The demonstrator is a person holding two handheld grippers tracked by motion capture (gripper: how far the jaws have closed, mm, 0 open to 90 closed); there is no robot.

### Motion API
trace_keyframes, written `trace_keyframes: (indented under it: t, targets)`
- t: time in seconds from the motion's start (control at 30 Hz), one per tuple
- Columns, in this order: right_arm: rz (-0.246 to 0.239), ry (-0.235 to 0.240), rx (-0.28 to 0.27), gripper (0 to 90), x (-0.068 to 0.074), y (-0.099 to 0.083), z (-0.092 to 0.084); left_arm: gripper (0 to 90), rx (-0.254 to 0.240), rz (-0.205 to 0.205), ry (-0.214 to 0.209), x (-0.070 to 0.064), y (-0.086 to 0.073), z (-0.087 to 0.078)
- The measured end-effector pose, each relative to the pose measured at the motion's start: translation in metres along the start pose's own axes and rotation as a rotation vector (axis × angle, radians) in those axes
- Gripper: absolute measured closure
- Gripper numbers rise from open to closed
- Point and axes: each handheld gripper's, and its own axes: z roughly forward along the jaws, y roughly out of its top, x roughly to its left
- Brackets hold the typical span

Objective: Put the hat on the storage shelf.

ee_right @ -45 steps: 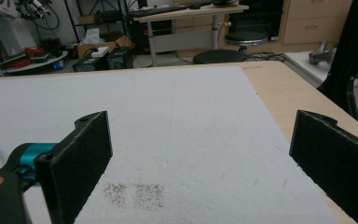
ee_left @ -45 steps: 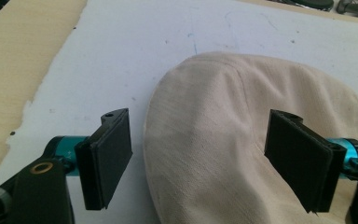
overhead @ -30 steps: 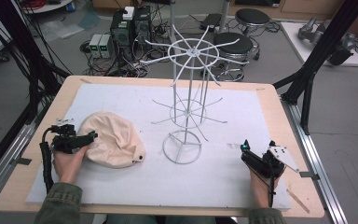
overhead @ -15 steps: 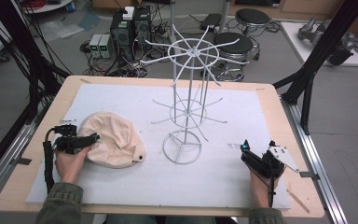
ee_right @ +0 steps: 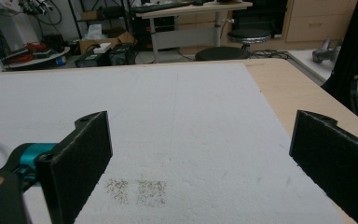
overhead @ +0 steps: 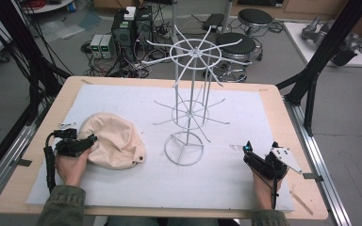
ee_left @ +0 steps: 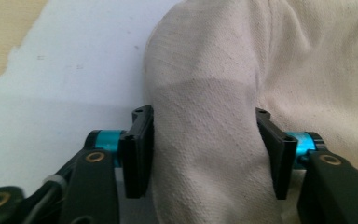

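A beige cloth cap (overhead: 115, 141) lies on the white mat at the left of the table. My left gripper (overhead: 87, 141) is at the cap's left edge. Its jaws have just been closing, and in the left gripper view both pads (ee_left: 140, 135) press on a raised fold of the cap (ee_left: 205, 70). At the front right, my right gripper (overhead: 260, 149) rests low on the mat. It is open, with only bare mat between its wide-set jaws (ee_right: 205, 126).
A white wire display rack (overhead: 188, 108) with a ring base and radiating arms stands mid-table between the two hands. The white mat (overhead: 245, 108) covers most of the wooden tabletop (overhead: 283, 122). Stools, boxes and cables are on the floor beyond the far edge.
The left gripper's jaws have drawn in on the cap's left edge. Both hands, the cap and the rack have stayed where they were.
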Motion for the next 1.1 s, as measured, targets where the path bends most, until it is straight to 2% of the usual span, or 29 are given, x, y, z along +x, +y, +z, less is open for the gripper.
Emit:
trace_keyframes:
  t: [0.17,0.27,0.3,0.4,0.57,0.7,0.93,1.1]
  targets:
    - [0.003,0.002,0.002,4.6,0.0,0.0,0.0,56.9,-0.028,0.021,0.042,-0.004,0.0,-0.004]
    - [0.001,0.003,0.002,4.6,0.0,0.0,0.0,63.3,-0.05,-0.022,0.028,0.001,0.001,-0.008]
    - [-0.003,0.004,0.001,4.6,0.0,0.0,0.001,66.0,-0.064,-0.022,0.031,0.002,0.001,-0.01]
    - [0.001,0.004,0.008,4.6,0.0,0.0,0.0,73.4,-0.087,-0.016,0.042,0.006,0.001,-0.012]
    - [0.009,0.002,0.006,4.6,-0.001,0.0,0.0,77.1,-0.094,0.007,0.066,0.004,0.001,-0.014]
    - [0.009,0.005,0.003,4.6,-0.001,0.0,0.0,78.0,-0.103,0.016,0.051,0.003,0.001,-0.015]
    - [0.01,0.008,0.007,4.6,-0.001,0.0,0.0,78.3,-0.164,0.02,0.018,0.001,0.002,-0.022]
    - [0.015,0.009,0.003,4.6,-0.001,0.0,0.0,78.0,-0.211,0.008,-0.043,0.002,0.003,-0.028]
